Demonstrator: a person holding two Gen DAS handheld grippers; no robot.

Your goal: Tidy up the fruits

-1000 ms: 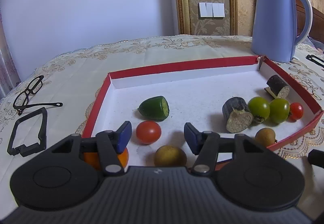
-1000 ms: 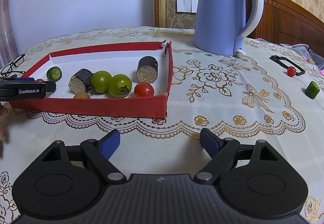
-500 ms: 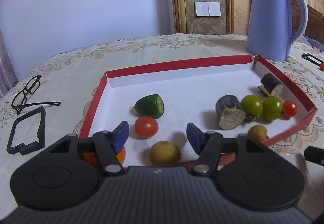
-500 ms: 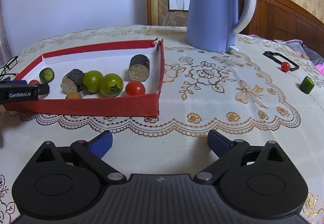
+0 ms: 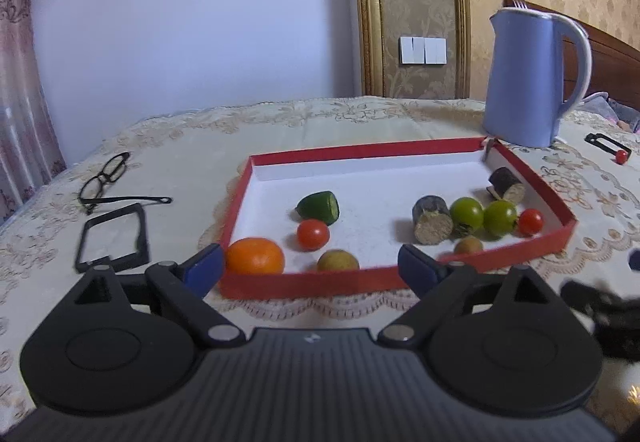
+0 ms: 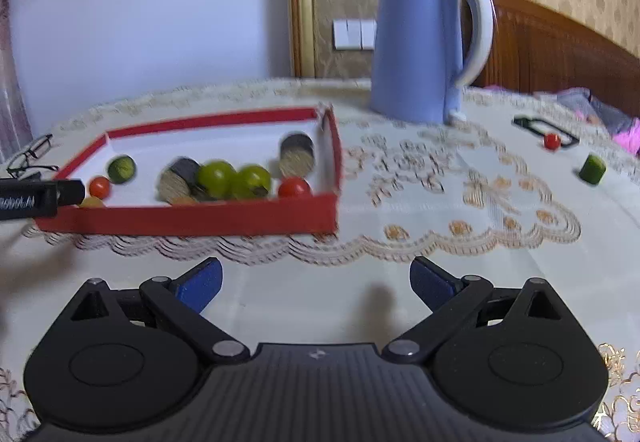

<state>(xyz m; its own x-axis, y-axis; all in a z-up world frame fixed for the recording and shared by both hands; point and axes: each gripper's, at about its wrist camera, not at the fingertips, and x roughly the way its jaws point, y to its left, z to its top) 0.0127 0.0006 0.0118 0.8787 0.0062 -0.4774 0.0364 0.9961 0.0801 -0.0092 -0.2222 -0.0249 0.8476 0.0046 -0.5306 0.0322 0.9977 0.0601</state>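
Note:
A red-walled tray [image 5: 304, 284] [image 6: 192, 220] holds an orange [image 5: 255, 261], red tomatoes [image 5: 313, 234], a cucumber piece [image 5: 320, 205], green tomatoes [image 5: 466, 213], dark cut pieces [image 5: 432, 220] and small brown fruits [image 5: 338, 261]. My left gripper [image 5: 310, 268] hangs just outside the tray's near wall, its jaws opening wide with nothing between them. My right gripper [image 6: 316, 284] stands open over bare cloth. A red tomato [image 6: 552, 141] and a green piece [image 6: 593, 169] lie on the cloth at far right.
A blue kettle [image 5: 528, 82] [image 6: 424, 46] stands behind the tray's right corner. Glasses [image 5: 106, 178] and a black frame [image 5: 112, 238] lie left of the tray. Another black frame [image 6: 546, 128] lies by the loose tomato. Lace tablecloth covers the table.
My left gripper drew back out of the tray and up, its jaws spreading apart; the orange now shows fully. My right gripper's jaws widened and it shifted slightly.

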